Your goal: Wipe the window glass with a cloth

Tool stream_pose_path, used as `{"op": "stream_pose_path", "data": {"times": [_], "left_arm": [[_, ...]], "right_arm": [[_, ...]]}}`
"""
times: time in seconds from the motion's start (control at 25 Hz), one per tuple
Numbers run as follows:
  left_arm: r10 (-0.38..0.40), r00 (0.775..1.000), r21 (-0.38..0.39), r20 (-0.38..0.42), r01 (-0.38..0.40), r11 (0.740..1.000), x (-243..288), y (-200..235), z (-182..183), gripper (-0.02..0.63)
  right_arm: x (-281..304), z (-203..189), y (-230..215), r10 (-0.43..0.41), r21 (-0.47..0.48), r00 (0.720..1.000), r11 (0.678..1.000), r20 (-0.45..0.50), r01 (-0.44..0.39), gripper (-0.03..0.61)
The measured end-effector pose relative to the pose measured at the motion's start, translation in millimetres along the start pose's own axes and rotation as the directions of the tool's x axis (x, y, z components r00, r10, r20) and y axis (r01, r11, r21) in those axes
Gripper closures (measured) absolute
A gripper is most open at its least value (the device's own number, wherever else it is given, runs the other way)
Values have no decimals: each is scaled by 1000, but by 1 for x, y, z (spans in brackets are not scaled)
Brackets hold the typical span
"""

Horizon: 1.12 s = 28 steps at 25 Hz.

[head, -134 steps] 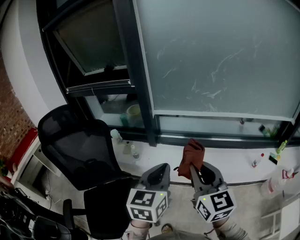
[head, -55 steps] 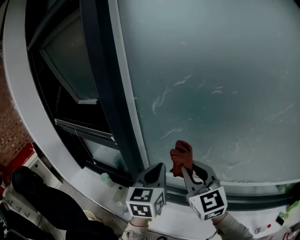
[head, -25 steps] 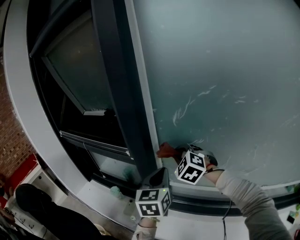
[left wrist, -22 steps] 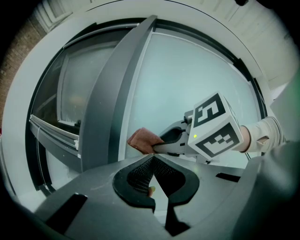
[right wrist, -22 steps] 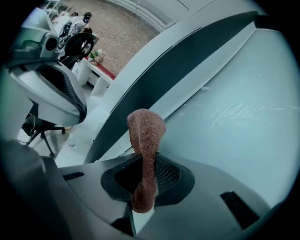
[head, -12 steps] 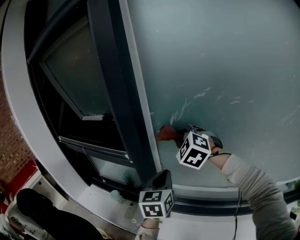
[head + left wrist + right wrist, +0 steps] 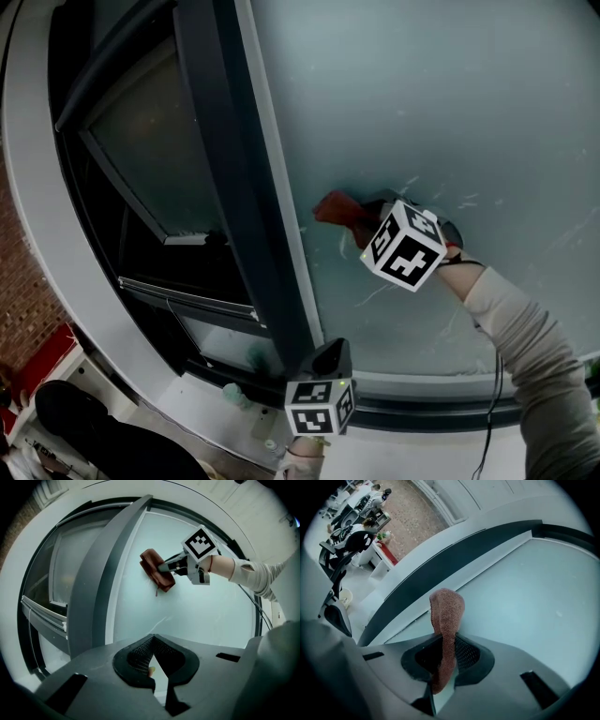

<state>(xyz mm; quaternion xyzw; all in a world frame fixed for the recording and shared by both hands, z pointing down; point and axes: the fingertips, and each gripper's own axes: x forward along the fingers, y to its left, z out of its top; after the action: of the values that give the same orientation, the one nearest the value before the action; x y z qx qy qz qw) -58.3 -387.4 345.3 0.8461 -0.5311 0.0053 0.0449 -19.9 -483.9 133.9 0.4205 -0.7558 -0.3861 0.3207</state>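
Rust-red cloth is on the glass now, pressed against the pane just right of the dark frame. The right gripper has it clamped: in the right gripper view the jaws are closed on the cloth, one end hanging below them and the folded end standing out beyond the tips toward the pane. From the left gripper view the cloth sits bunched at the tips of the right gripper, touching the glass beside the frame.

Half a second ago that cloth was lower on the pane; it has slid up, and the right gripper's marker cube and the pale sleeve have risen with it. A few seconds back the cloth was held clear of the window, nearer the person, with both grippers side by side.

Thin white streaks now show below the cloth.

The left gripper stays low and near, by the bottom rail, well apart from the cloth. Its jaws are together at the tips with nothing held between them. Left of the frame, the tilted side window looks the same as before.
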Motion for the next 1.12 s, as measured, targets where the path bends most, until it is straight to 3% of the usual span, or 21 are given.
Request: {"op": "stream_pose_path", "data": {"times": [0.68,0.88,1.12], "left_arm": [[-30,999,12,29,30,999,2,-13,14,609],[-41,999,14,33,40,999,4,-20,17,609],[-70,997,23,15,70,997,10,-37,10,611]], "right_arm": [[-55,33,-99,-186,-22,982,982,29,186,531],[-72,35,-95,-181,0,982,984,54,181,531],[-92,11,-50,-121,41,991,992,65,118,531]]}}
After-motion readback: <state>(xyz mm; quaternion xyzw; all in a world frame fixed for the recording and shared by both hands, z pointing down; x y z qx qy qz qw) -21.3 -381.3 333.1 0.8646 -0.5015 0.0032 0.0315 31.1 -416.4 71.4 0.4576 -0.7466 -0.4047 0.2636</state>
